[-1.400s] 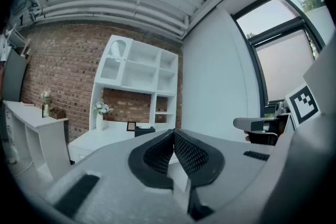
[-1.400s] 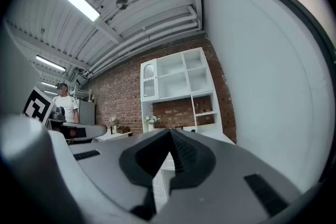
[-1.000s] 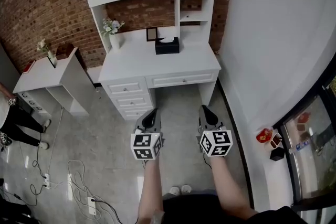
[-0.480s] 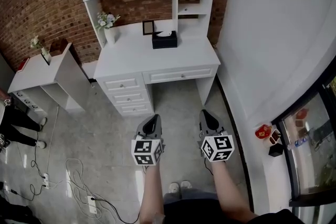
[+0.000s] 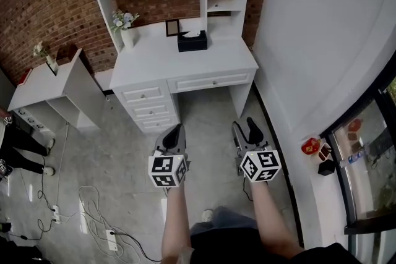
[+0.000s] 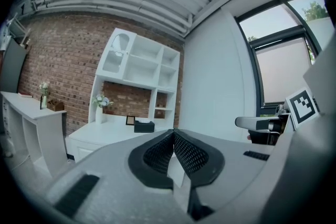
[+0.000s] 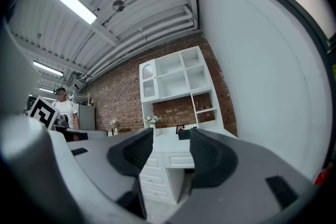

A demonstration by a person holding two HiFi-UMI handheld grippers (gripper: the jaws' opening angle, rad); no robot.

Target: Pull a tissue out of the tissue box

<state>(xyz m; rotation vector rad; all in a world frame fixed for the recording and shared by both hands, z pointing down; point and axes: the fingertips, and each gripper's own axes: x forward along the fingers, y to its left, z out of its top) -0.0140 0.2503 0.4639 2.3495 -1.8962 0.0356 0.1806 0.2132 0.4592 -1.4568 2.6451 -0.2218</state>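
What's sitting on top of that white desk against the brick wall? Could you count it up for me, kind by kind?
tissue box: 1
picture frame: 1
vase of flowers: 1
Total: 3

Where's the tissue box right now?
In the head view, the tissue box sits at the back of the white desk, near the top middle, just right of a small picture frame.
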